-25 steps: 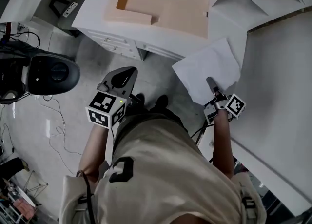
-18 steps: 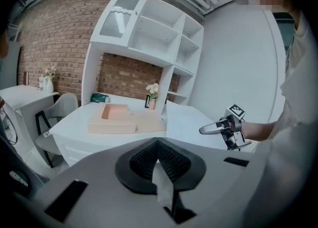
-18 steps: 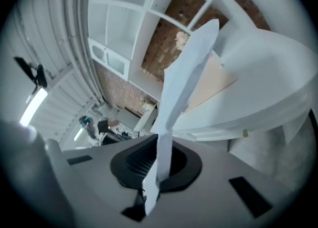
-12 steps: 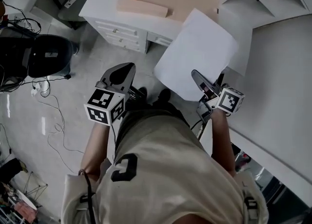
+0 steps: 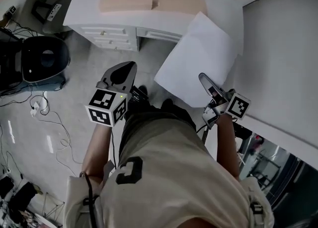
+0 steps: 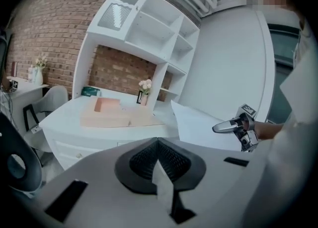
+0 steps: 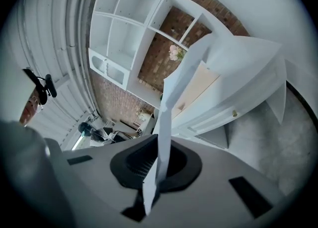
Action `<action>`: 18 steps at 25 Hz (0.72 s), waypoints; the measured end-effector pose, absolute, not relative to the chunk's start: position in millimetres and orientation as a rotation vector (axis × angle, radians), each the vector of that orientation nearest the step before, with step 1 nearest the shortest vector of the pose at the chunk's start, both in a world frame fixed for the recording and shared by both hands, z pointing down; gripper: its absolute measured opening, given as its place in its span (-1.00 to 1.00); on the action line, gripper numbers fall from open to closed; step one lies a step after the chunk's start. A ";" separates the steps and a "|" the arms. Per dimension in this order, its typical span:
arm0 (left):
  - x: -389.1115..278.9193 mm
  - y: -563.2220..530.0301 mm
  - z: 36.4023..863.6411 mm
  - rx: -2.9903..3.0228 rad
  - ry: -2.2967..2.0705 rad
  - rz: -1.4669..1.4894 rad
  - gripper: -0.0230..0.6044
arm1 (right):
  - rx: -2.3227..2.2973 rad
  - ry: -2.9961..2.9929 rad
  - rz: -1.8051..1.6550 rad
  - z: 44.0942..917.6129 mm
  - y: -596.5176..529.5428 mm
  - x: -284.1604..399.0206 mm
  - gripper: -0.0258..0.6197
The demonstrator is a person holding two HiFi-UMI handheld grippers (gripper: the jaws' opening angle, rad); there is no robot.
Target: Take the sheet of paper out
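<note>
The right gripper (image 5: pixel 204 79) has its fingers clenched on the right-hand edge of the sheet of paper (image 5: pixel 198 55), close to its near corner. The sheet hangs in the air over the floor, just off the front of the white counter (image 5: pixel 84 11). From the fingers it spreads left and away (edge-on in the right gripper view). Its long axis appears to run from the person toward the counter. The left gripper (image 5: pixel 125 70) is well apart to the left, fingers pressed together on a pale sliver (image 6: pixel 161 187) I cannot identify. The right hand alone holds the sheet.
</note>
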State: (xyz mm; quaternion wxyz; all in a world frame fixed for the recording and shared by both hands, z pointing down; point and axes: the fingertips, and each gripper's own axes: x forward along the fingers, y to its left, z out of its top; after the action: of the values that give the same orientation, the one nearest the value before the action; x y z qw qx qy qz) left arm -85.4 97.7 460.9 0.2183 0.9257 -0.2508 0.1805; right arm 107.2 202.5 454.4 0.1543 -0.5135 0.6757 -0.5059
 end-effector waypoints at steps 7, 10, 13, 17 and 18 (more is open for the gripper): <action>-62.8 120.6 445.0 2.631 -0.749 0.522 -0.88 | -1.319 1.956 -1.382 445.4 214.4 116.7 -0.83; -41.9 139.6 434.8 2.652 -0.732 0.498 -0.88 | -1.299 1.967 -1.367 446.8 231.4 129.1 -0.83; -24.6 160.7 432.7 2.673 -0.717 0.523 -0.88 | -1.284 1.957 -1.361 450.0 254.3 143.9 -0.83; -19.1 176.6 439.6 2.673 -0.722 0.567 -0.88 | -1.273 1.967 -1.370 453.4 268.8 155.3 -0.83; -19.5 178.3 443.3 2.667 -0.733 0.576 -0.88 | -1.270 1.966 -1.377 454.6 270.9 157.4 -0.83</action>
State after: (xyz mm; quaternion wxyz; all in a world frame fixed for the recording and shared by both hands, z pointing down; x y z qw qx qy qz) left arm -19.5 178.3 443.3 0.1573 0.9323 -0.2562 0.2013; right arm 157.4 270.9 454.6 0.2117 -0.4571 0.7076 -0.4956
